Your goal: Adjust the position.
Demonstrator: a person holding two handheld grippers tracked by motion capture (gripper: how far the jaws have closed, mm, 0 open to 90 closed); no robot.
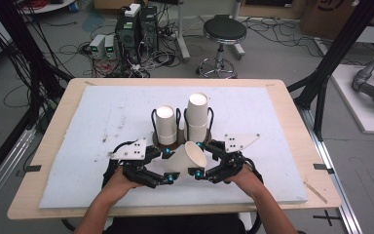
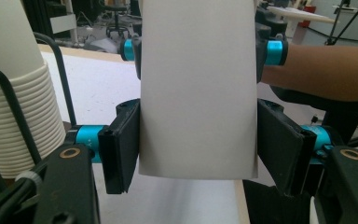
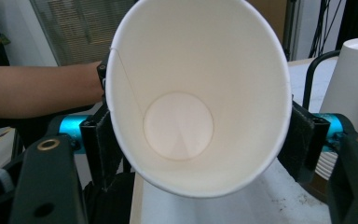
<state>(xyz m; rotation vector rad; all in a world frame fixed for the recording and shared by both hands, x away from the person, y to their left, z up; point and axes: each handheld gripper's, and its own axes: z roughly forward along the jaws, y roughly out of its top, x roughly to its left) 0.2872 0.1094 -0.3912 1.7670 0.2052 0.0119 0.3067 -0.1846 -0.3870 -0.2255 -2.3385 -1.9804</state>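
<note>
A single white paper cup (image 1: 187, 158) is held on its side above the worktop (image 1: 92, 126), just in front of two cup stacks (image 1: 197, 114) in a wire rack. The left gripper (image 1: 168, 165) is clenched on the cup's narrow base end. The right gripper (image 1: 198, 159) is closed on the wide rim end, the cup's mouth facing its camera.

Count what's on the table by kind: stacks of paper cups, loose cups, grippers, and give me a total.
Stacks of white paper cups in the wire holder: 2, a shorter left stack and a taller right stack.
Loose white paper cup: 1, held on its side between both grippers.
Hand-held grippers: 2, the left gripper and the right gripper.
Total: 5
</note>
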